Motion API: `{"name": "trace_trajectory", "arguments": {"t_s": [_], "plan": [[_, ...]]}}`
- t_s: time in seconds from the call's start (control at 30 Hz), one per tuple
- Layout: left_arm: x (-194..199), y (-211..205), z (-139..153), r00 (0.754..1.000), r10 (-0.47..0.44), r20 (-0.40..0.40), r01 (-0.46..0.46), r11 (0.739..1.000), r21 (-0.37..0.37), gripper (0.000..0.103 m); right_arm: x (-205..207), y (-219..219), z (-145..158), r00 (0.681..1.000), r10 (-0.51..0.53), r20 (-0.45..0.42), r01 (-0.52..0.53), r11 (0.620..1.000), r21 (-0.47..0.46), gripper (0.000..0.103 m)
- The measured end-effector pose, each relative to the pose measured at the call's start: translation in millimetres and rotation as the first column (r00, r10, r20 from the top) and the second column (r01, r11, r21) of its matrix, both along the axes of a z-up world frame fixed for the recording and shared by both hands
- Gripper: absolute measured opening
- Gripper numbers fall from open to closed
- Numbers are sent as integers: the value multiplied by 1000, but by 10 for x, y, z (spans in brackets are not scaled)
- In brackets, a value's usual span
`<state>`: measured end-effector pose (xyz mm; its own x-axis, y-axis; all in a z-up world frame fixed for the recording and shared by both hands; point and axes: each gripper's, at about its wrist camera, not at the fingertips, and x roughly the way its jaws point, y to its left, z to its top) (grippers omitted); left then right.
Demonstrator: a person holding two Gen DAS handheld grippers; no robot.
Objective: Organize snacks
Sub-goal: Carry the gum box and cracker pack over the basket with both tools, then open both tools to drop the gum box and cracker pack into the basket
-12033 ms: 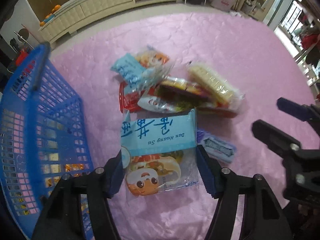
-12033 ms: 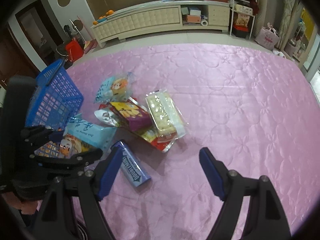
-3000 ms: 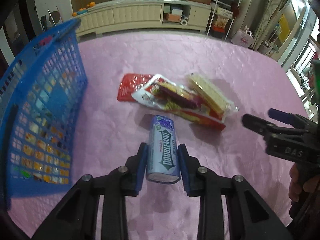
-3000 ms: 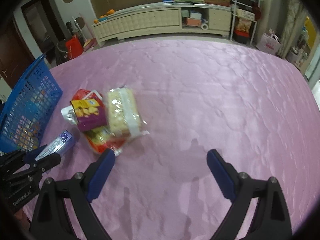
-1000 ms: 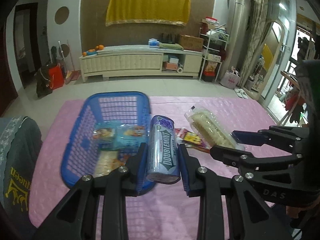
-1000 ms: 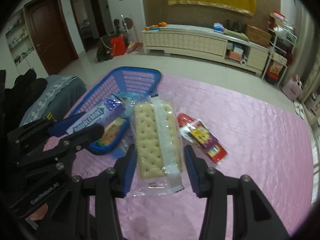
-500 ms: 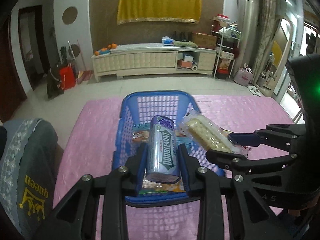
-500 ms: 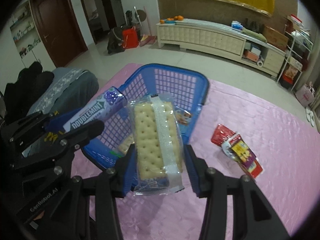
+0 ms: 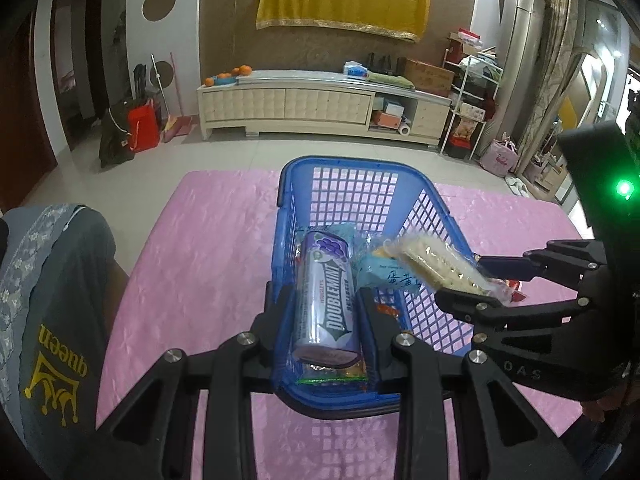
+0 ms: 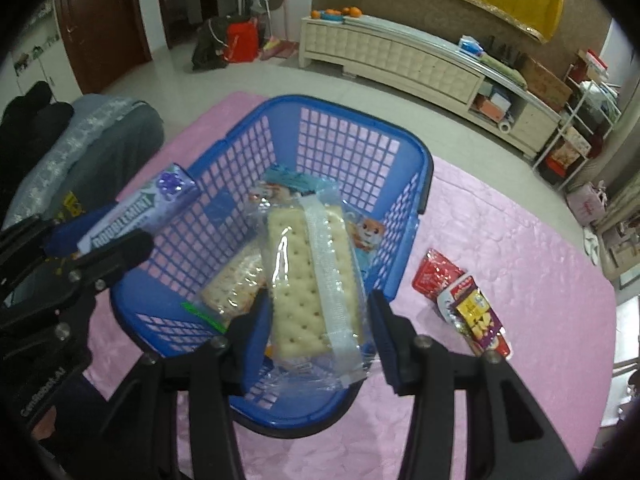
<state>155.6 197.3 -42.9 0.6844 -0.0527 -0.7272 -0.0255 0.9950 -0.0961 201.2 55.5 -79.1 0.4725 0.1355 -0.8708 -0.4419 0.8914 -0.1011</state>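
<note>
Both grippers hang over the blue basket [image 9: 362, 184], tipped down toward it. The left gripper [image 9: 325, 312] squeezes a gum pack [image 9: 326, 300] tight between its two fingers. The right gripper [image 10: 318, 316] sits just beside it, over the basket's right side. Its jaws have just been opening, with a cracker pack [image 10: 316, 280] between them.

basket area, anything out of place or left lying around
Yes: a small heap of red and purple snack packets lies on the pink cloth to the right of the blue basket, outside it. The gum pack and cracker pack are over the basket, between the gripper fingers.
</note>
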Motion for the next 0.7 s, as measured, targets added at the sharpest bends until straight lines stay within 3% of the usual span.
{"name": "trace_trajectory", "arguments": {"t_s": [0.1,0.3,0.7], "plan": [[2,-19,8,1000,4,-6,-4,1000,-2,28,8,42,-68,1000,-6,-31,5,999,-38,65],[-56,-67,62,1000,-8,1,8,1000,18,28,-59,2,32,1000,-9,18,10,1000,-28,83],[-25,-359,107,998,-61,-16,62,997,44,28,-98,-431,106,996,-83,17,82,995,61,84]]}}
